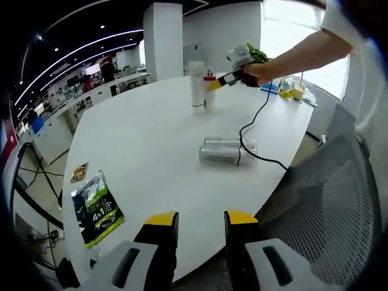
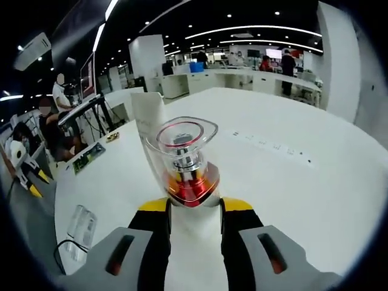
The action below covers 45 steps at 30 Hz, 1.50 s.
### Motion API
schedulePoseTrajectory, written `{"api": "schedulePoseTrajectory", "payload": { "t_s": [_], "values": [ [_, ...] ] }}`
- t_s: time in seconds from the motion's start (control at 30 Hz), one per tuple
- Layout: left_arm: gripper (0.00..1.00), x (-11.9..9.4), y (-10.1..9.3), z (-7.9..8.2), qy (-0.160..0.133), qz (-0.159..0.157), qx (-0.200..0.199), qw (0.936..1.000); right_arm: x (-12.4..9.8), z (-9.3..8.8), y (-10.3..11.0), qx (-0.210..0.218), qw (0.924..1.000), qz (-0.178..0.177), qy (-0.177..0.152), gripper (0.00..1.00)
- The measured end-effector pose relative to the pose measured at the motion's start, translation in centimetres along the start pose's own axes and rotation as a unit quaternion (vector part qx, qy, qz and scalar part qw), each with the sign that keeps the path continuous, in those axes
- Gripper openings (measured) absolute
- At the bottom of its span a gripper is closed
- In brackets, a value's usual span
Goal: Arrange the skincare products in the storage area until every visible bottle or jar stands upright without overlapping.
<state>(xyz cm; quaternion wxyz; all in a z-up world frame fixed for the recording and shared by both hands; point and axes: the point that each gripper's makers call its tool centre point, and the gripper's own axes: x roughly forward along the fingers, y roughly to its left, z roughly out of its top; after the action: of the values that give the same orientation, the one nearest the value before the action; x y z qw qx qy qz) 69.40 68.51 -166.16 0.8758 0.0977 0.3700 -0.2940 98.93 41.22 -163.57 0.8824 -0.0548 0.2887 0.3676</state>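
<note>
A red-and-white bottle with a clear cap point(image 2: 187, 159) stands upright between my right gripper's point(image 2: 194, 207) jaws, which are shut on its lower body. In the left gripper view that bottle point(image 1: 209, 92) rests on the white table point(image 1: 139, 139) beside a tall white tube point(image 1: 197, 83), with the right gripper point(image 1: 214, 85) reaching in from the right. Just behind the bottle, the tube point(image 2: 148, 118) rises upright. Two clear bottles point(image 1: 227, 151) lie on their sides near the table's edge. My left gripper point(image 1: 200, 227) is open over the near edge, holding nothing.
A green packet point(image 1: 97, 206) and a small sachet point(image 1: 79, 172) lie at the table's left. A black cable point(image 1: 254, 130) trails past the lying bottles point(image 2: 82, 224). A mesh chair point(image 1: 327, 200) stands close on the right. The left gripper point(image 2: 33, 182) shows at far left.
</note>
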Motion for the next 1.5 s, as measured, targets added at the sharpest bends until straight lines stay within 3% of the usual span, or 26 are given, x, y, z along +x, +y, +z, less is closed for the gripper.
{"api": "schedulePoseTrajectory", "payload": {
  "t_s": [0.37,0.57,0.63,0.77,1.03,1.13,1.2,1.3,1.5],
  "values": [
    [0.31,0.0,0.1,0.0,0.001,0.003,0.005,1.0,-0.2,0.1,0.2,0.01,0.9999,-0.008,-0.007,0.29],
    [0.31,0.0,0.0,0.1,-0.001,0.002,0.007,1.0,-1.5,0.1,0.4,0.034,0.9987,-0.02,-0.032,0.27],
    [0.31,0.0,-0.1,0.1,-0.001,0.001,0.009,1.0,-2.4,0.4,0.5,0.075,0.9951,-0.026,-0.058,0.28],
    [0.31,-0.1,-0.3,0.2,-0.001,-0.002,0.011,0.9999,-4.1,0.3,1.0,0.081,0.9929,-0.04,-0.078,0.3],
    [0.31,-0.3,-0.5,0.6,-0.012,0.0,0.028,0.9995,-8.6,1.7,4.6,0.085,0.9884,-0.035,-0.121,0.36],
    [0.31,-0.4,-0.7,0.8,-0.015,0.001,0.035,0.9993,-10.8,3.6,5.6,0.15,0.9703,-0.027,-0.188,0.37],
    [0.31,-0.5,-0.9,0.9,-0.017,0.0,0.04,0.9991,-11.7,4.1,6.3,0.159,0.9648,-0.027,-0.207,0.39],
    [0.31,-0.5,-1.0,0.9,-0.019,-0.001,0.047,0.9987,-12.7,4.5,8.0,0.159,0.9639,-0.024,-0.212,0.43],
    [0.31,-0.8,-1.3,1.2,-0.027,-0.001,0.061,0.9978,-15.6,6.6,12.0,0.155,0.9558,0.015,-0.249,0.46]
  ]
}}
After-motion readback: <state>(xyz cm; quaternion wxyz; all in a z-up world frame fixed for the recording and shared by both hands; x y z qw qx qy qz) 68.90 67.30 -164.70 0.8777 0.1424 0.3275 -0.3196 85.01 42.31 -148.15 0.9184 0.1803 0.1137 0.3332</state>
